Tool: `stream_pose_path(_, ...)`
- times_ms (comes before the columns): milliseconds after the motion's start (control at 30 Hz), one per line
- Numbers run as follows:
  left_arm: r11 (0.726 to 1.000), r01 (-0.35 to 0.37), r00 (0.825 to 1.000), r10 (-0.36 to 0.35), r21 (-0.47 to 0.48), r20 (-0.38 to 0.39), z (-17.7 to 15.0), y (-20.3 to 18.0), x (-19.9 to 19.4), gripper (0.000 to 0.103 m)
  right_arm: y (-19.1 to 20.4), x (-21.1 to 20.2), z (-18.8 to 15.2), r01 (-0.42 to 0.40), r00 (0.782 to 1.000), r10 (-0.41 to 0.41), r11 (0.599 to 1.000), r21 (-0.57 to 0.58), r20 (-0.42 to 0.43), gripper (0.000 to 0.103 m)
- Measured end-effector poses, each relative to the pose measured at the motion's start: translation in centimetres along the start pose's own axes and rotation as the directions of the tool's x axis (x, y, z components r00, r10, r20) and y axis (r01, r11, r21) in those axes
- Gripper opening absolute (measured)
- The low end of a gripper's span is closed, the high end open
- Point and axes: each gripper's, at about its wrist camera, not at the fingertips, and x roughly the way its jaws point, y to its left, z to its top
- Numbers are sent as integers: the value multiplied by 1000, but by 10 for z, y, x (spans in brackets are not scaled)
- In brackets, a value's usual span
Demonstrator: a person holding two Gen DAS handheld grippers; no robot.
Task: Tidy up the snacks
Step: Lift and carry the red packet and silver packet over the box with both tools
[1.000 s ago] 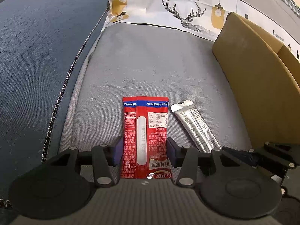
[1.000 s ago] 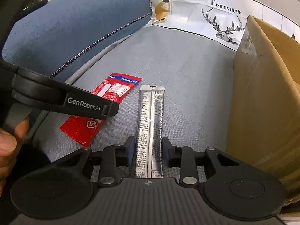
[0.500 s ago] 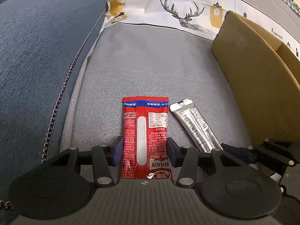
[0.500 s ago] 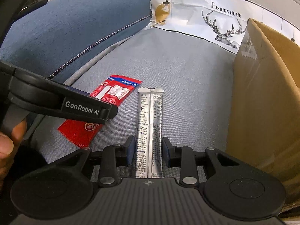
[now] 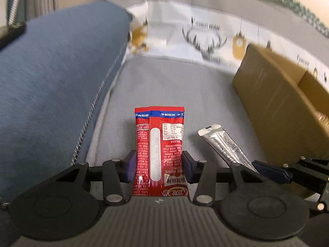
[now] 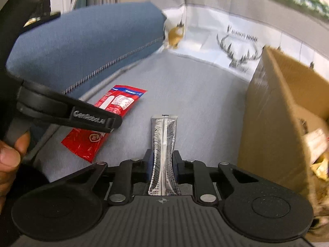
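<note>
Grey sofa cushion (image 5: 168, 86) below, and both packets run lengthwise straight out along the pads. Left claw (image 5: 158, 167) closing on the red snack packet (image 5: 159, 144), pads at its edges. Right claw (image 6: 162, 163) closing too, pinching the silver stick packet (image 6: 163, 142) until it waists in. Cardboard box (image 6: 273, 119) stands open just right of the right claw, clearly the nearer hand.

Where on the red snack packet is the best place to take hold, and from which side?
Take the red snack packet across its narrow width, near the lower end, coming in along its length from the logo end. It is long and flat, so only the two long edges give a short span for the pads. The left gripper, jaws closing, straddles it exactly there.
</note>
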Motion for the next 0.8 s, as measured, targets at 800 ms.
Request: stream_pose_path(800, 999, 49, 994, -47, -18, 102, -2, -5, -38, 50, -55, -109, -16, 55, 916, -44, 998, -18, 398, 20)
